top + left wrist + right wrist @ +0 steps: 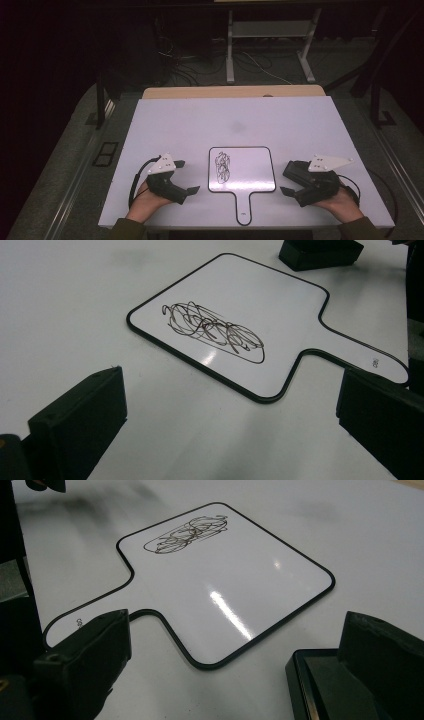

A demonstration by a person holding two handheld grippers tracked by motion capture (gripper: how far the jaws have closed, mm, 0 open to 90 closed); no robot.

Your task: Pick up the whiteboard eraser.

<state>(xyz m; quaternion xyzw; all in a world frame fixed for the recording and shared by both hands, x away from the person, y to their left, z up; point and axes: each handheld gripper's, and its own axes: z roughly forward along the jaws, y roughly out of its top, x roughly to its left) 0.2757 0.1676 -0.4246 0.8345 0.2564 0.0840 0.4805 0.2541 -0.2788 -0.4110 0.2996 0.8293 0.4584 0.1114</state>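
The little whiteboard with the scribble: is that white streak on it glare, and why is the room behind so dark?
Right gripper view: yes, a bright streak of lamp glare crosses the whiteboard beside the scribble. Left gripper view: a smaller glint sits just below the scribble, and the far table goes soft. High view: light falls on the table alone; the floor behind is in deep shadow.

A white table (280,120) fills the middle of the frame, with a pale wooden board (235,92) along its far edge. Beyond it, at the top, the room is dark. A grey metal frame (270,45) stands on the grey floor (65,165) at upper centre, with loose cables (185,62) lying to its left. A black bracket (105,154) lies on the floor at left.
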